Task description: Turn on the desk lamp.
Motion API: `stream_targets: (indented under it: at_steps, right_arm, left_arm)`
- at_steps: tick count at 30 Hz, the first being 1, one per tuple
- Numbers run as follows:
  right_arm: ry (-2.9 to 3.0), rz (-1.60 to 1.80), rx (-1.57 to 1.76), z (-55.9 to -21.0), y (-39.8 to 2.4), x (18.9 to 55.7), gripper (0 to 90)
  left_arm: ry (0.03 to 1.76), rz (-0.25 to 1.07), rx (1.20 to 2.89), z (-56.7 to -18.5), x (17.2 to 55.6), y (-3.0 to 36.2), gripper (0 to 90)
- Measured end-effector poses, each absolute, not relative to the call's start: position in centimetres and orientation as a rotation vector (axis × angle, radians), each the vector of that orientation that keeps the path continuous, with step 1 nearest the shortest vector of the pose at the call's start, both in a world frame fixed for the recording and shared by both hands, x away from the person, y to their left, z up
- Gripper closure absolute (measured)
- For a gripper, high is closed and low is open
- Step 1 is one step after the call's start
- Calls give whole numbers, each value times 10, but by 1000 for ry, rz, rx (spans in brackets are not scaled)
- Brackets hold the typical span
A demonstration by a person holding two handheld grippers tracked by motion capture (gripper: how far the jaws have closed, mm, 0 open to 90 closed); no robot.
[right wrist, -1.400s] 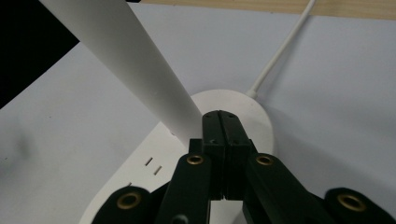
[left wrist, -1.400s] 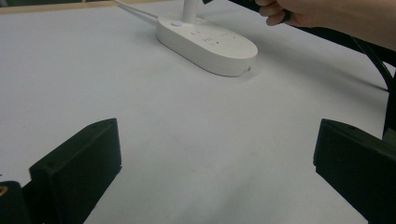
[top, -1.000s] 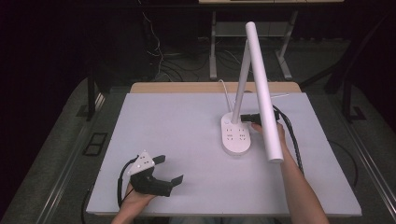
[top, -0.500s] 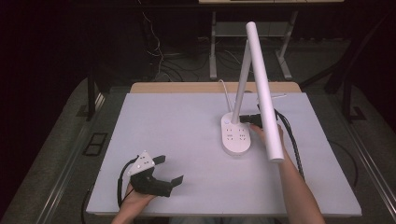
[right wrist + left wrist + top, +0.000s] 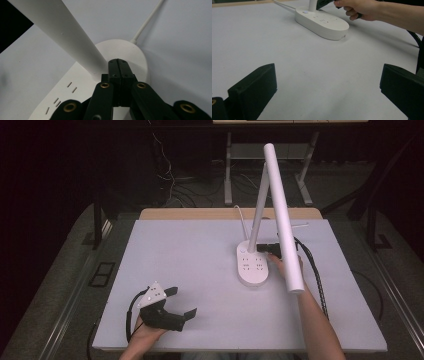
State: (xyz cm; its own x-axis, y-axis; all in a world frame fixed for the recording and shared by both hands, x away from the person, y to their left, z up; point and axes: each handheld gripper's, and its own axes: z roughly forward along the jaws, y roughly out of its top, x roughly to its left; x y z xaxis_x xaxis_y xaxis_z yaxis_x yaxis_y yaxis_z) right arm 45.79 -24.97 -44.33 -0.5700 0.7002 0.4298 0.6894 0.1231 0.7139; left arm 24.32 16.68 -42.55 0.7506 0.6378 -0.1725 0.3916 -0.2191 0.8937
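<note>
- Right now the right gripper [image 5: 119, 65] has its jaws pressed flat together, nothing between them, tips sitting at the foot of the lamp stem [image 5: 62, 32], low in the centre of the right gripper view.
- Just beyond the tips lies the white lamp base [image 5: 130, 51], socket slots at lower left, its cord [image 5: 147, 21] running off to the upper right.
- My guess: the closed tips are going for a button on the base; next comes a short, steady downward press without shoving the lamp.
- The left gripper [image 5: 167, 307] rests at the lower left of the high view, jaws spread wide over bare table [image 5: 312, 70].
- The left gripper view catches the small round button [image 5: 305, 11] beside the stem and the right hand [image 5: 355, 7] at top; the high view adds the long lamp head [image 5: 282, 215] slanting over the hand.
</note>
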Motion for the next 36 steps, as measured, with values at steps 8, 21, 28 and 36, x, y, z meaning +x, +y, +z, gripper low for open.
stream_targets:
  at_steps: [8,21,28,36]
  right_arm:
    - [2369,1414,1425,-437,-245,456,894]
    - [2375,1371,1419,-429,-253,454,894]
    - [2365,1359,1422,-421,-259,450,895]
    - [2342,1350,1419,-407,-271,442,895]
  left_arm:
    - [799,276,1846,-426,244,167,0]
    - [801,276,1843,-426,244,167,0]
    - [794,274,1846,-426,243,166,0]
    - [796,276,1844,-426,243,166,0]
